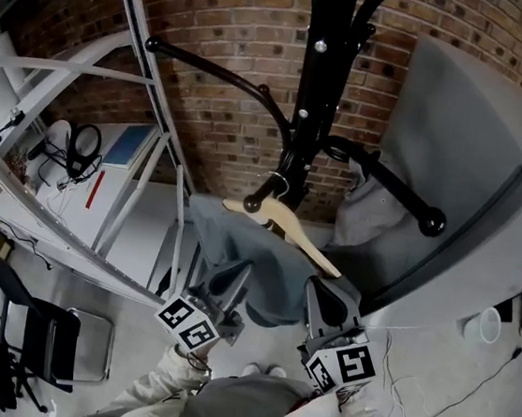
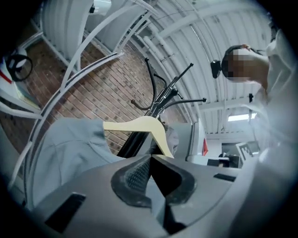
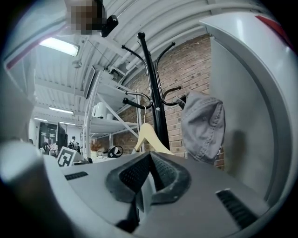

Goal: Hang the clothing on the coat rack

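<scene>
Grey, soft and probably light, droops as a garment half-on the hanger hooked to the rack, with left gripper and right gripper both pressed shut at its lower edge; best taken at collar or shoulder, not slack hem.

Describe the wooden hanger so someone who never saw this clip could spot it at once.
Find the black coat rack against the brick wall. From one of its lower arms hangs a pale wooden hanger, a blue-grey garment draped over it. It is the only light-coloured wood; the neighbouring grey garment hangs without one.
</scene>
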Demonstrator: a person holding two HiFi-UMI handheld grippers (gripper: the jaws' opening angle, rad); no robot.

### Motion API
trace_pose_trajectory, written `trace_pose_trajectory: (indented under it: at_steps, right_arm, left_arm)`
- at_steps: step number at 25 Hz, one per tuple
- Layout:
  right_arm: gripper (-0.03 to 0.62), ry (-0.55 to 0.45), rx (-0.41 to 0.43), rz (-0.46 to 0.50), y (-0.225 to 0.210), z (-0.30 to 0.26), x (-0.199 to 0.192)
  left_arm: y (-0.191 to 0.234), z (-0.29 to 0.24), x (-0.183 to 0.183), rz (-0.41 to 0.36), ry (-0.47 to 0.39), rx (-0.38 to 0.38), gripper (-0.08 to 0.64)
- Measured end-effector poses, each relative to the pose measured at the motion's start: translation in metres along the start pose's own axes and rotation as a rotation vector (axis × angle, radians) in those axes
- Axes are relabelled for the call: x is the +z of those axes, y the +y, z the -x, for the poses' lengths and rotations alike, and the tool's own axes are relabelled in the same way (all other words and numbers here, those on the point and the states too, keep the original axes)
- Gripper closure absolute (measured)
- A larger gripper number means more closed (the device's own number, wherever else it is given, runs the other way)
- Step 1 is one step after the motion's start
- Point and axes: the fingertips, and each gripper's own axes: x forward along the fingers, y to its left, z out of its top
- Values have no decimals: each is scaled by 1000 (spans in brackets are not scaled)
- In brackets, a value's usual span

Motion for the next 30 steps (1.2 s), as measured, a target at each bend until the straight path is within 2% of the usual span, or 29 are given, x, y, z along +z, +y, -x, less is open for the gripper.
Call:
trace_pose_trajectory:
  at_steps: [7, 12, 25, 30]
  right_arm:
    - [568, 31, 28, -2, 8, 4, -10]
    - [568, 44, 17, 12, 8, 8, -13]
    - [569, 53, 7, 25, 6, 14, -15]
    - [569, 56, 4, 25, 3, 15, -16]
  left_arm:
    - [-1, 23, -4, -206, 72, 151, 552]
    - [-8, 33, -3, -313, 85, 199, 552]
    - [-12, 30, -10, -359, 108, 199, 552]
    - [-13, 26, -13, -327, 109, 192, 552]
